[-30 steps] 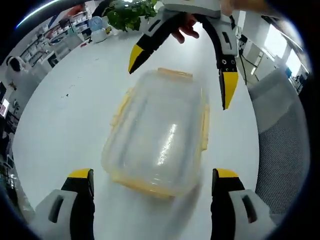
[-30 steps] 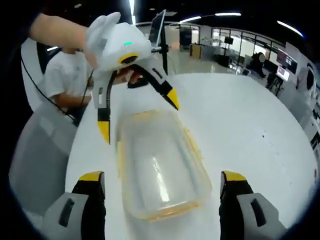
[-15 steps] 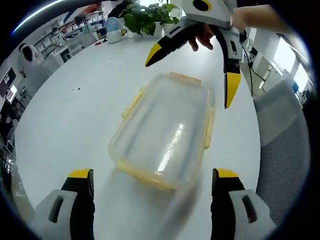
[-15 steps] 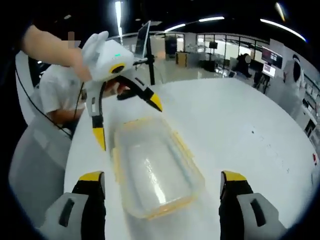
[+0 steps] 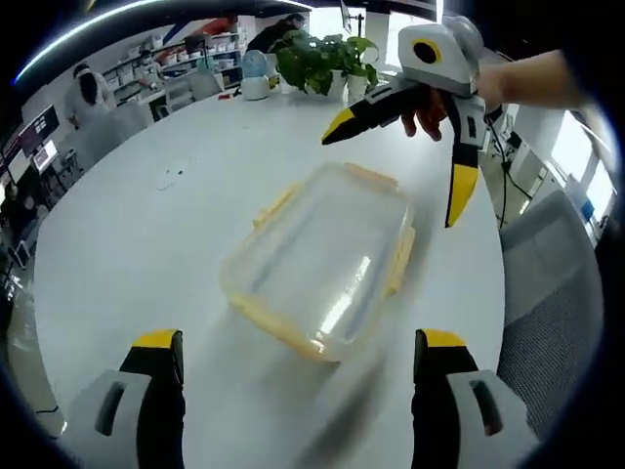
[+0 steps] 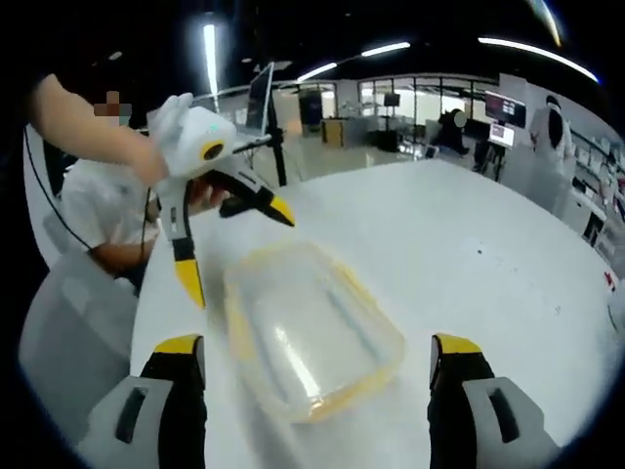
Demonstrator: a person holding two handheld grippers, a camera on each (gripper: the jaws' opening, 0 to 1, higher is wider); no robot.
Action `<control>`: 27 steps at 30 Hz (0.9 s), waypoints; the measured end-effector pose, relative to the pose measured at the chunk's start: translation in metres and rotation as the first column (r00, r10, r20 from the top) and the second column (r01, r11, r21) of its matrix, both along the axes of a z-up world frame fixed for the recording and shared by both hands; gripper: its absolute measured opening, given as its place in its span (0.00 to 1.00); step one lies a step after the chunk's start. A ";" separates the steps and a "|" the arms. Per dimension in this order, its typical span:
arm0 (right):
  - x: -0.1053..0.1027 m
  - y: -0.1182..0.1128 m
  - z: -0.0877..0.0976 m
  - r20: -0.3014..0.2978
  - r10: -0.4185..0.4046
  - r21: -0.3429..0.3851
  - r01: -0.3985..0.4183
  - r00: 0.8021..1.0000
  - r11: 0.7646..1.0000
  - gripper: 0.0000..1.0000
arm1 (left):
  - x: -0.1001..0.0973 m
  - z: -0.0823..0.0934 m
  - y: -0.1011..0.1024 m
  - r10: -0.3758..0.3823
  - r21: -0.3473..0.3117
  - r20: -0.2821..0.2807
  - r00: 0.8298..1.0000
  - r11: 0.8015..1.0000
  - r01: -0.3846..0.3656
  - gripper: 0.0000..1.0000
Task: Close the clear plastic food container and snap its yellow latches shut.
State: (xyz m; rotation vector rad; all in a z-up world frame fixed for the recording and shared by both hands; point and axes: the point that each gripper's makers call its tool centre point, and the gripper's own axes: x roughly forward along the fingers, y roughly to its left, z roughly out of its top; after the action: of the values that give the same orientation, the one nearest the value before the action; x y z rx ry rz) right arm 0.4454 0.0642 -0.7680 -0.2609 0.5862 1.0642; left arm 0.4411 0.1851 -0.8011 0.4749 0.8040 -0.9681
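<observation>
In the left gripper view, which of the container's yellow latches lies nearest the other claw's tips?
The latch on the far short end, just below and between the right claw's spread yellow tips; the long-side latches and near-end one sit farther off.

We're in an open-plan office/lab: big white table (image 5: 146, 225), potted plant (image 5: 320, 61) at far end, shelves (image 5: 186, 68) behind, wall screens (image 6: 508, 106), ceiling strip lights (image 6: 386, 48), grey chair (image 5: 547, 303).
</observation>
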 end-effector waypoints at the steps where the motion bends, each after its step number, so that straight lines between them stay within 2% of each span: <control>1: -0.001 0.000 0.000 0.002 -0.003 0.001 0.003 1.000 1.000 0.96 | -0.001 -0.001 0.001 0.004 -0.001 -0.002 1.000 1.000 -0.004 0.99; 7: -0.004 -0.002 0.005 0.024 -0.041 0.038 0.040 0.999 0.998 0.95 | -0.009 -0.004 0.007 0.061 -0.037 -0.023 0.998 0.997 -0.062 0.99; 13: -0.002 -0.010 0.011 0.021 -0.128 0.103 0.125 0.992 0.987 0.95 | -0.012 -0.001 0.014 0.119 -0.078 -0.008 0.993 0.990 -0.119 0.99; 15: -0.004 -0.013 0.009 0.028 -0.129 0.094 0.126 0.991 0.988 0.95 | -0.010 0.000 0.019 0.138 -0.085 0.006 0.990 0.987 -0.137 0.99; 21: -0.005 -0.021 0.010 0.023 -0.167 0.112 0.164 0.986 0.980 0.94 | -0.009 0.002 0.026 0.181 -0.105 0.001 0.984 0.978 -0.180 0.99; 27: -0.003 -0.029 0.014 0.024 -0.216 0.140 0.211 0.976 0.967 0.94 | -0.006 0.008 0.032 0.241 -0.145 0.014 0.970 0.961 -0.237 0.99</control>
State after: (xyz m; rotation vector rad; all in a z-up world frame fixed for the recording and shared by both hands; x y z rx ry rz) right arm 0.4425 0.0349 -0.7535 -0.0956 0.4918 0.8841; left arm 0.4353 0.2172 -0.7927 0.2615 0.7388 -0.7844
